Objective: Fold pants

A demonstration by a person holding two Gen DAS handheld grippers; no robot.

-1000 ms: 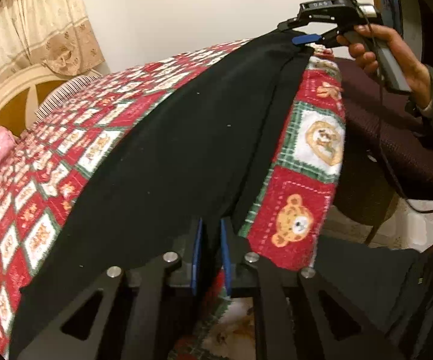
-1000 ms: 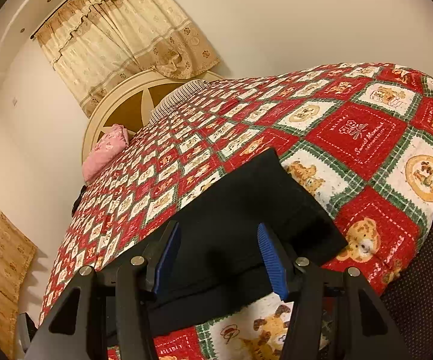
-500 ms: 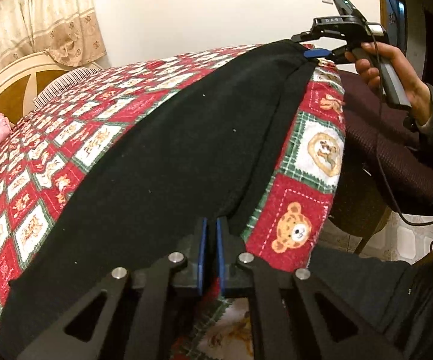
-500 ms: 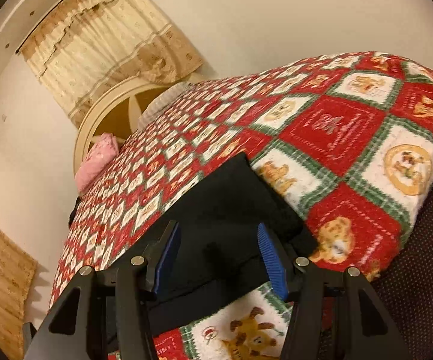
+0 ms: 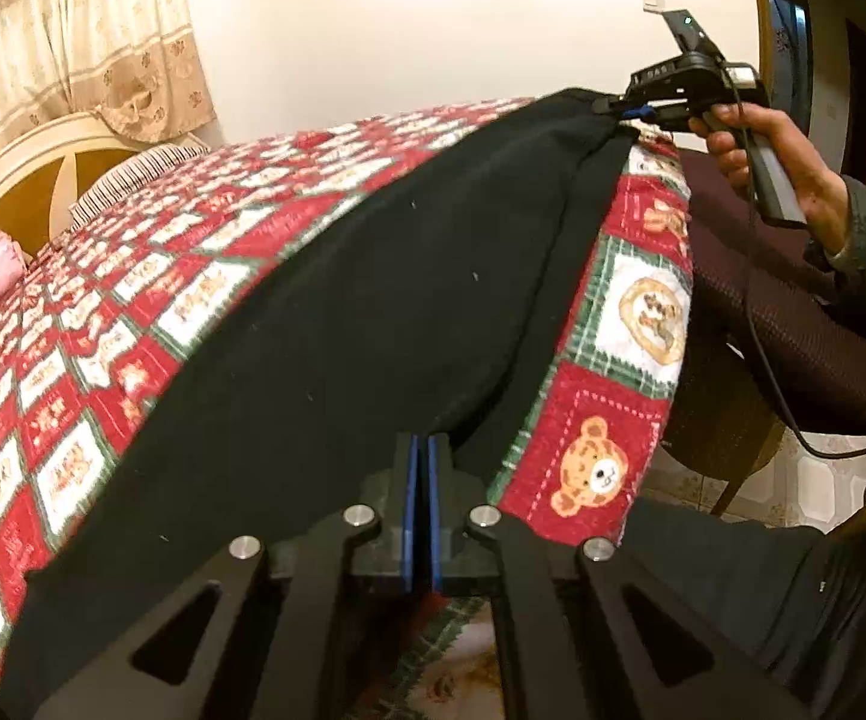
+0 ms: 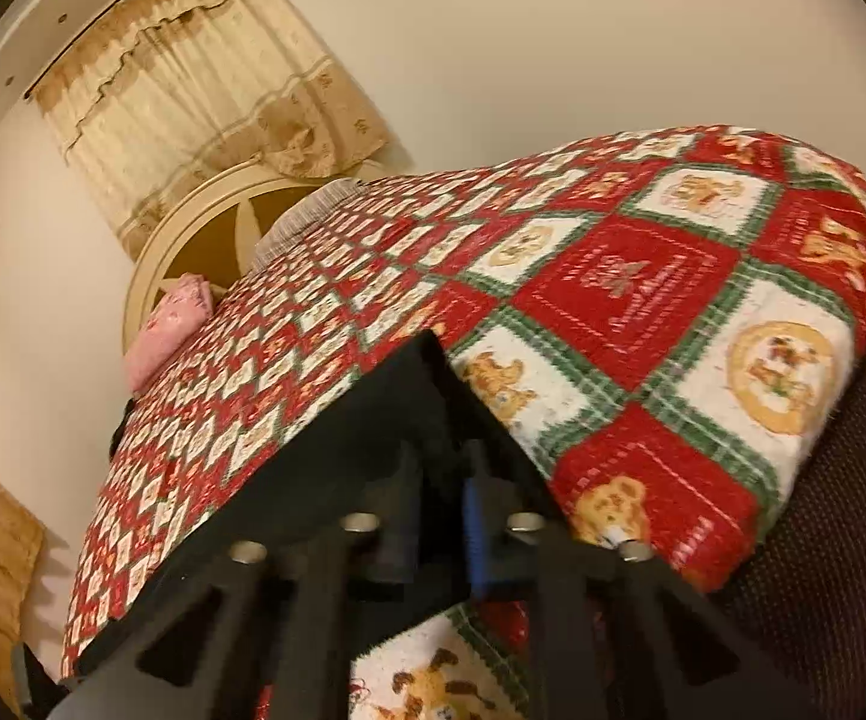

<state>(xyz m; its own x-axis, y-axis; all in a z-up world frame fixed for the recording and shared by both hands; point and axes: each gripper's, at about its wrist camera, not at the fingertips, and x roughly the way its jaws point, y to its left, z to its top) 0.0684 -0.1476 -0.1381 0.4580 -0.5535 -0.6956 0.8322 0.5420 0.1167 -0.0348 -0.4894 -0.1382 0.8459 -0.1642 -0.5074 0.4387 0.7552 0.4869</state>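
Right hand-held gripper [image 6: 439,516] apparently closed onto black pants [image 5: 336,324] | left hand-held gripper [image 5: 419,480] clamps hem

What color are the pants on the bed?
The pants are plain black, seen best from the left wrist camera.

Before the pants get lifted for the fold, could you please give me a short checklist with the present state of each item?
1. Left gripper shut on the black fabric pants: ok.
2. Right gripper shut on the far end: ok; jaws look closed, though blurred.
3. Pants stretched smooth between the grippers: ok.
4. Pants on the red teddy-bear patchwork quilt, near its edge: ok.
5. Both fabric layers caught: cannot tell.
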